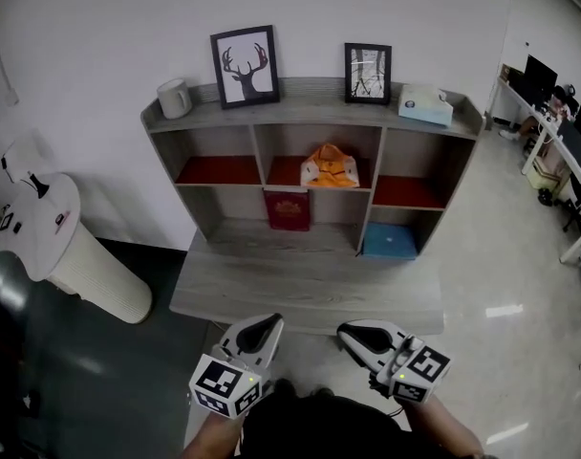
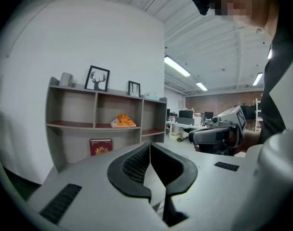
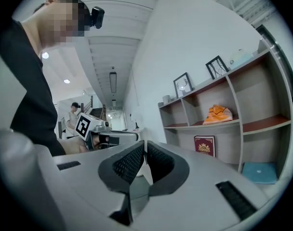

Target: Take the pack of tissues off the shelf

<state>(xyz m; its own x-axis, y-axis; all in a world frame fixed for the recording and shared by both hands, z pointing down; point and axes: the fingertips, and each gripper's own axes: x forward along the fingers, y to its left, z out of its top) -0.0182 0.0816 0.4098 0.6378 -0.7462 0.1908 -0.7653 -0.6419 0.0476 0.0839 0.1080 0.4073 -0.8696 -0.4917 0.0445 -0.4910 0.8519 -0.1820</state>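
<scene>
The pack of tissues, a pale blue and white box, lies on the top board of the grey shelf unit, at its right end. In the right gripper view the pack of tissues is small and far off. Both grippers are held low in front of the desk board, well short of the shelf. My left gripper is shut with nothing in it, as the meeting jaws of the left gripper show. My right gripper is also shut and empty, its right gripper jaws closed together.
On the top board stand a mug, a deer picture and a second frame. Below are an orange item, a red book and a blue item. A white ribbed cylinder stands left; office desks stand right.
</scene>
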